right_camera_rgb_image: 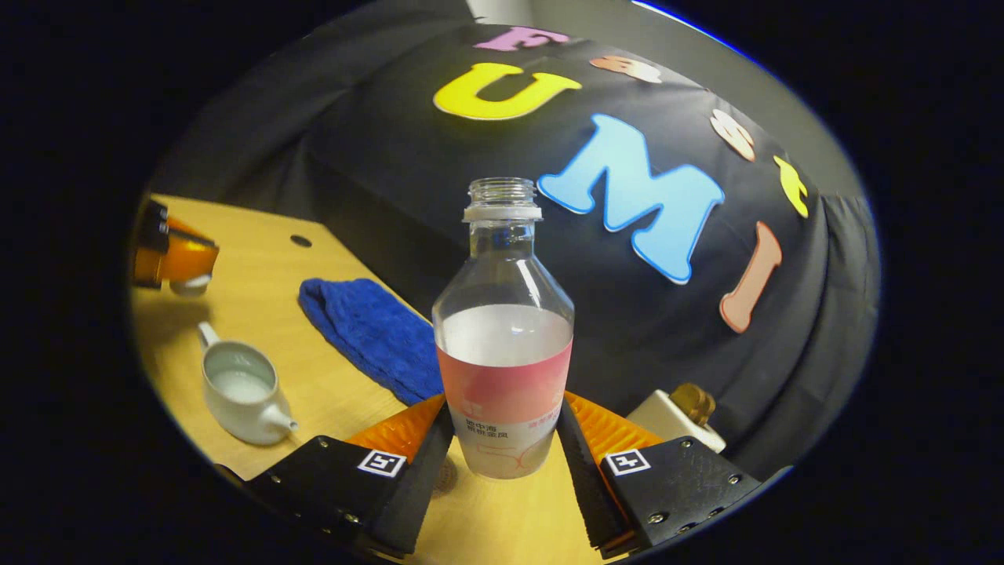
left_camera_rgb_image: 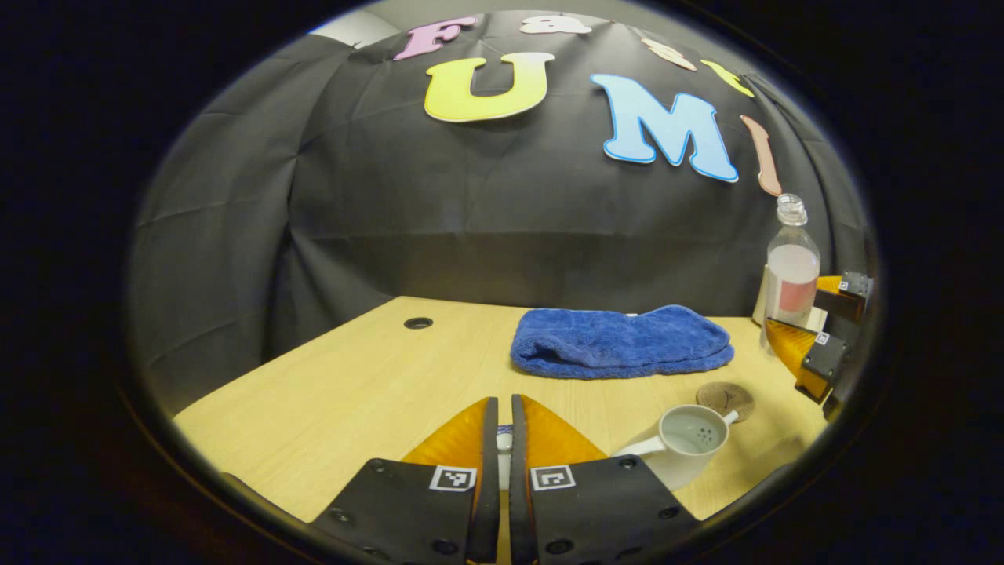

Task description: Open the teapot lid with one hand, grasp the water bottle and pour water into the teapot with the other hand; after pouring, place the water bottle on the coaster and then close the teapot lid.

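Note:
A clear uncapped water bottle (right_camera_rgb_image: 502, 337) with a pink label stands upright, part full, and my right gripper (right_camera_rgb_image: 503, 406) is shut on its lower body. In the left gripper view the same bottle (left_camera_rgb_image: 792, 271) and right gripper (left_camera_rgb_image: 816, 333) sit at the far right. The white teapot (left_camera_rgb_image: 690, 443) stands open on the table, and the right gripper view shows liquid inside the teapot (right_camera_rgb_image: 239, 388). My left gripper (left_camera_rgb_image: 503, 404) is shut on the small white lid (left_camera_rgb_image: 504, 451), held left of the pot. A round brown coaster (left_camera_rgb_image: 725, 400) lies just behind the teapot.
A folded blue towel (left_camera_rgb_image: 620, 341) lies across the back of the wooden table (left_camera_rgb_image: 329, 400). A white box with a brass knob (right_camera_rgb_image: 674, 412) stands by the wall behind the bottle. A cable hole (left_camera_rgb_image: 418, 322) marks the far left.

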Available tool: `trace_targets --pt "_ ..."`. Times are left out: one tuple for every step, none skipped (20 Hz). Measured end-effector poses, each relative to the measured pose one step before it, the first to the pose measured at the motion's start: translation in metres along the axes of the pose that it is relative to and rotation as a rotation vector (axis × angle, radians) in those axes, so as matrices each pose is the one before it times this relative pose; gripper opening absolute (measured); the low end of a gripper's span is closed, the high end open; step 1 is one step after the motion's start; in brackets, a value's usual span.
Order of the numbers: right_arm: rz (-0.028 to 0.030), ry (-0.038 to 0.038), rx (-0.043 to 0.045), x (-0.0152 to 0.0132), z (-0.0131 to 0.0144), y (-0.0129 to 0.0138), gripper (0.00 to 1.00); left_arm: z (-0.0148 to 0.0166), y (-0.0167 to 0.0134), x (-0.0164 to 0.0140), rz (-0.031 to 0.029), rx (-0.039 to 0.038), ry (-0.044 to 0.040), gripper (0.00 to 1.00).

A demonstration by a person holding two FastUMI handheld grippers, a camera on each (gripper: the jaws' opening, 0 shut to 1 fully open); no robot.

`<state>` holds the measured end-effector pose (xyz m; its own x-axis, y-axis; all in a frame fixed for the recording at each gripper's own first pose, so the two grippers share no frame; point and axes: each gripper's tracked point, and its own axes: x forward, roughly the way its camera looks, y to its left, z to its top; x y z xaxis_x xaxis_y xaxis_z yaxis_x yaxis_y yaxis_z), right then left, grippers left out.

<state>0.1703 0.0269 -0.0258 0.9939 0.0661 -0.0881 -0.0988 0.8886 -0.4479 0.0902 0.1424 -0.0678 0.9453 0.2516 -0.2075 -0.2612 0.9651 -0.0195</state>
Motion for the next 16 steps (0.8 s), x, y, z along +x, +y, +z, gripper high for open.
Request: trace_targets --pt "0.00510 -0.00129 0.04416 0.00124 0.00022 0.00213 0.77 -0.00002 -0.00069 0.00013 -0.00195 -0.00083 0.00119 0.12" --pt "0.00840 -0.00042 0.02743 0.00024 -0.00233 0.00346 0.77 -0.00049 -0.00086 -0.00005 -0.00119 0.00100 0.00210 0.12" --pt "0.00751 -0.00175 0.02018 0.00042 -0.00167 0.00229 0.77 0.00009 0.00044 0.00057 0.00069 0.00198 0.00106 0.12" --pt "0.00554 -0.00140 0.01473 -0.00058 -0.00333 -0.00037 0.77 -0.00011 -0.00020 0.00059 0.00163 0.00240 0.00069 0.12" --pt "0.00791 -0.00098 0.01855 -0.00011 -0.00218 0.00088 0.77 -0.00024 0.00016 0.00038 0.00159 0.00166 0.00132 0.12" --pt "0.00982 -0.00039 0.01196 -0.00008 -0.00338 0.00152 0.77 -0.00168 0.00060 -0.00102 0.00141 0.00119 0.00215 0.12" --pt "0.01045 -0.00159 0.00754 -0.00083 0.00061 0.00161 0.77 -0.00117 -0.00012 0.00196 0.00104 0.00183 0.00278 0.12" --pt "0.00841 -0.00557 0.00242 -0.00033 -0.00112 0.00248 0.77 -0.00064 0.00006 -0.00068 0.00170 0.00239 0.00244 0.12" --pt "0.00680 -0.00895 0.00285 0.00007 0.00038 0.00183 0.77 -0.00050 -0.00030 0.00085 -0.00020 0.00227 0.00209 0.12" --pt "0.00541 -0.00421 0.00408 -0.00006 -0.00143 0.00101 0.77 -0.00030 -0.00096 0.00038 -0.00043 0.00251 0.00263 0.12" --pt "0.00344 -0.00277 0.00833 0.00008 -0.00079 0.00134 0.77 -0.00135 -0.00018 0.00049 0.00003 0.00339 0.00344 0.12" --pt "0.00584 0.00197 0.00878 0.00038 -0.00237 0.00186 0.77 -0.00147 -0.00059 -0.00049 -0.00067 0.00345 0.00402 0.12" --pt "0.01137 0.00520 0.01592 0.00140 -0.00264 0.00181 0.77 -0.00045 -0.00022 0.00028 -0.00042 0.00180 0.00215 0.12" --pt "0.01237 0.00687 0.01988 0.00121 -0.00440 0.00293 0.77 0.00011 -0.00158 0.00013 -0.00134 0.00052 0.00115 0.12" --pt "0.00815 0.01081 0.01764 0.00086 -0.00400 0.00173 0.77 0.00081 -0.00014 0.00028 -0.00169 0.00018 0.00011 0.12" --pt "0.00519 0.00805 0.01415 0.00166 -0.00323 -0.00016 0.77 -0.00083 0.00029 0.00007 -0.00102 0.00024 -0.00039 0.12"
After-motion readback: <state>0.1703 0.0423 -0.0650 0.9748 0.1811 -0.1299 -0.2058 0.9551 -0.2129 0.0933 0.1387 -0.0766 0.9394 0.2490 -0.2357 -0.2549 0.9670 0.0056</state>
